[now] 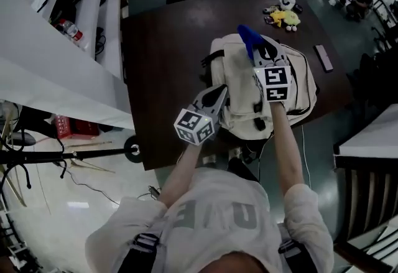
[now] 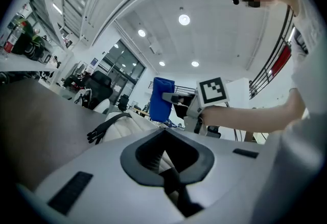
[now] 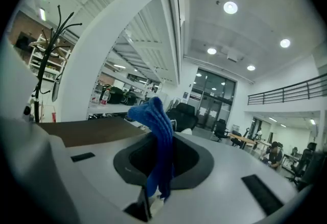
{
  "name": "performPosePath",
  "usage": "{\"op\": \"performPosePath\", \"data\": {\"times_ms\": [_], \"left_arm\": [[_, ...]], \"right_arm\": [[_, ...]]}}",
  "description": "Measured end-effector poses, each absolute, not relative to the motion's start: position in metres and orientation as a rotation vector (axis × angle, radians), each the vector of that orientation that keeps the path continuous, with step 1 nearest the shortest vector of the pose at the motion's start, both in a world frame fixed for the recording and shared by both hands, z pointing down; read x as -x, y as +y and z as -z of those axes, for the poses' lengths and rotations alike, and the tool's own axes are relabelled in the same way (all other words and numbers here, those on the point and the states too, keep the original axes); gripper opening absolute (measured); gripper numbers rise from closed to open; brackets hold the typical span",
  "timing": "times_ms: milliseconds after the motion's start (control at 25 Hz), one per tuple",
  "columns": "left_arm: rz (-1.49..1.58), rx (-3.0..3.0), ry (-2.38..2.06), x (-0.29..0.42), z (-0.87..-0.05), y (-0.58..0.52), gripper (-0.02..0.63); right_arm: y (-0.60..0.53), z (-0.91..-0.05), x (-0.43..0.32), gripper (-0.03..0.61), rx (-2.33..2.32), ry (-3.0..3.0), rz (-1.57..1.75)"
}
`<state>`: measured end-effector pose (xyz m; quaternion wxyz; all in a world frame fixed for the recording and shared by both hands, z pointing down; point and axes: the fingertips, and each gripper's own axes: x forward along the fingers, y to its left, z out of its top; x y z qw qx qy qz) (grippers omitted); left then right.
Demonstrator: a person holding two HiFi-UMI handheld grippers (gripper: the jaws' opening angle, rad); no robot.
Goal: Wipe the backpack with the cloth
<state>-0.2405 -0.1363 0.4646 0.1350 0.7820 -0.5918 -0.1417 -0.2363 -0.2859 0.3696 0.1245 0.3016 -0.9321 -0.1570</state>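
Right fingers (image 1: 268, 53) are clamping the blue cloth (image 3: 159, 136), which is rising out of the pinch and folding over past the tips. From the head view I am watching the right gripper (image 1: 260, 46) hanging over the upper part of the cream backpack (image 1: 236, 82), with the cloth just ahead of the tips, toward the bag's far end. I cannot tell whether the cloth is touching the fabric.

Left fingers (image 1: 214, 99) are sitting drawn together. The left gripper (image 1: 219, 91) is pointing at the backpack's left side, with its tips right against the edge. Pale backpack fabric is showing in the opening at those fingers in the left gripper view, but I cannot tell whether any of it is pinched. Ahead of the left fingers, a black strap (image 2: 104, 128) is trailing off the bag toward the dark table (image 1: 165, 48).

The backpack is lying flat, under the right fingers and just to the right of the left ones. Well beyond the right fingers a yellow plush toy (image 1: 287, 17) is resting near the table's far edge, and off to their right a slim dark bar (image 1: 323, 57) is lying near the bag.
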Motion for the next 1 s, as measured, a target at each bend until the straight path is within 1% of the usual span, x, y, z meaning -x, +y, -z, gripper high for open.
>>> {"op": "performPosePath", "data": {"times_ms": [240,520,800,1000], "left_arm": [[0.420,-2.184,-1.801,0.249,-0.472,-0.141,0.003],[0.417,-2.121,-1.865,0.252,-0.479,-0.143,0.003],[0.426,-2.085,-1.905,0.256,-0.482,-0.142,0.003],[0.431,-2.075,-1.913,0.256,-0.483,-0.140,0.003]], "right_arm": [[-0.310,-0.398,0.298,0.043,-0.563,-2.593,0.633],[-0.306,-0.436,0.339,0.043,-0.286,-2.468,0.717],[-0.284,-0.471,0.344,0.041,-0.077,-2.263,0.871],[-0.272,-0.478,0.330,0.041,-0.031,-2.182,0.885]]}}
